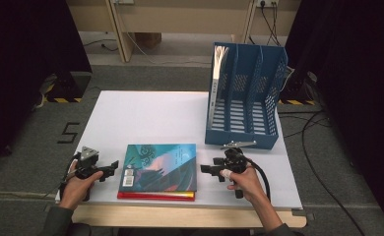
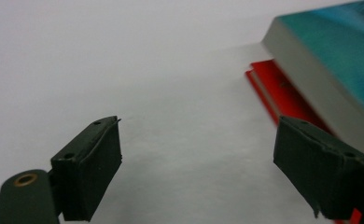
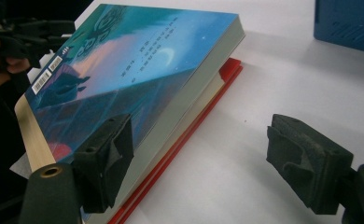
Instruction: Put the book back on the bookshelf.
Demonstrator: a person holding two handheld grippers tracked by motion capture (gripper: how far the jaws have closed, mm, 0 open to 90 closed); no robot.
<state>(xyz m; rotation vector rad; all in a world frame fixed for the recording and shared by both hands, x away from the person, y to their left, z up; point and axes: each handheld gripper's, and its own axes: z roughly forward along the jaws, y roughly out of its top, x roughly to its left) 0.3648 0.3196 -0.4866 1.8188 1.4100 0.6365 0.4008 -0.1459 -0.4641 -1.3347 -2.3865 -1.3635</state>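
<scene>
A teal-covered book [image 1: 160, 167] lies flat on a thinner red book [image 1: 155, 195] near the front edge of the white table [image 1: 145, 118]. My left gripper [image 1: 115, 167] rests just left of the stack and points at it, jaws open. In the left gripper view the left gripper [image 2: 199, 163] has bare table between its jaws, and the teal book [image 2: 329, 42] and red book [image 2: 278, 91] lie by the right jaw. My right gripper [image 1: 203, 169] sits just right of the stack, open. In the right gripper view the right gripper [image 3: 199, 158] faces the teal book [image 3: 124, 60] and the red book's edge [image 3: 227, 74].
A blue slotted file rack [image 1: 244, 98] stands at the table's back right, with white papers [image 1: 221, 55] in its left slot; its corner [image 3: 348, 21] appears in the right gripper view. Dark curtains flank the table, and cables lie on the floor at the right.
</scene>
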